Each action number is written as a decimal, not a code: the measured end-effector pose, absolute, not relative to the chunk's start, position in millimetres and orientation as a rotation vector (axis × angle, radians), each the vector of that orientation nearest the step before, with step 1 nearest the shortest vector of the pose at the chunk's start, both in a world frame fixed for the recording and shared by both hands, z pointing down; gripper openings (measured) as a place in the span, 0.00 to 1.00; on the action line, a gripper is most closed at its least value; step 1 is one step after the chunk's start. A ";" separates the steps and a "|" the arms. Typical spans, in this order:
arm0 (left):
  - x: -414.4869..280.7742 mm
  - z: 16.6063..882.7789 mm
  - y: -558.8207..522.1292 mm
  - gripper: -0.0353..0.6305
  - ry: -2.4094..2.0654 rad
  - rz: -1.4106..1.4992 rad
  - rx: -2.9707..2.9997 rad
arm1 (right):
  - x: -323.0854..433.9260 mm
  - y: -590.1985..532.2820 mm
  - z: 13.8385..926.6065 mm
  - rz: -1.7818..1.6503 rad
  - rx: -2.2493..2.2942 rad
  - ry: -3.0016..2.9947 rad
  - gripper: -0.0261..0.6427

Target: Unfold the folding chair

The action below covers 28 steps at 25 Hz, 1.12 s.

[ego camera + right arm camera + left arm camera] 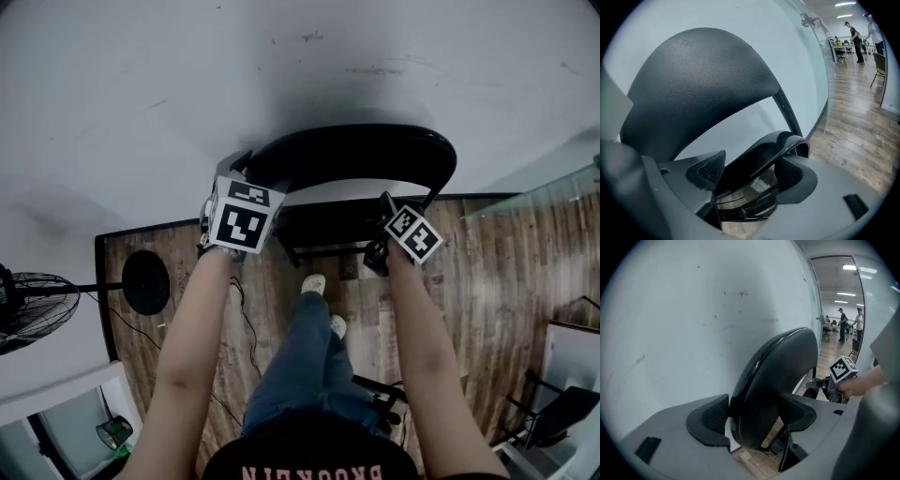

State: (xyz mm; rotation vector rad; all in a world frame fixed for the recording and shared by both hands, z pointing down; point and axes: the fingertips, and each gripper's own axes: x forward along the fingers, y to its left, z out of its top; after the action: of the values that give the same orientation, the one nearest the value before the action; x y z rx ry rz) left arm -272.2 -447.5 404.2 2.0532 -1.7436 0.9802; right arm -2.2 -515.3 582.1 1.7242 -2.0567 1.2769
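The head view looks steeply down onto the folding chair point(356, 155) standing against the white wall point(187, 75). Each gripper view sits close behind its jaws, facing that wall. Both share the chair's backrest point(693, 79), and the left gripper view also catches the right gripper point(816, 384).

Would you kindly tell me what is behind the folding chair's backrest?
Behind the backrest stands a plain white wall. The stretch directly behind it is hidden by the backrest itself.
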 end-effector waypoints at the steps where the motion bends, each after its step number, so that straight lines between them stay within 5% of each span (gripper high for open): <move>1: -269.4 402.9 -440.5 0.53 -1.753 0.981 2.058 | 0.5 -509.2 581.6 1.280 1.726 -2.059 0.54; 28: -191.3 378.7 -386.6 0.53 -1.561 1.407 2.223 | 33.5 -436.4 578.8 1.333 1.706 -2.093 0.54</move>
State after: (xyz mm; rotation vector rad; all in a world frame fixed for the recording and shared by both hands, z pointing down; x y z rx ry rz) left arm -191.3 -386.6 378.7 2.2234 -1.5606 1.4069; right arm 33.5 -436.4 578.8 1.7064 -2.0931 1.3334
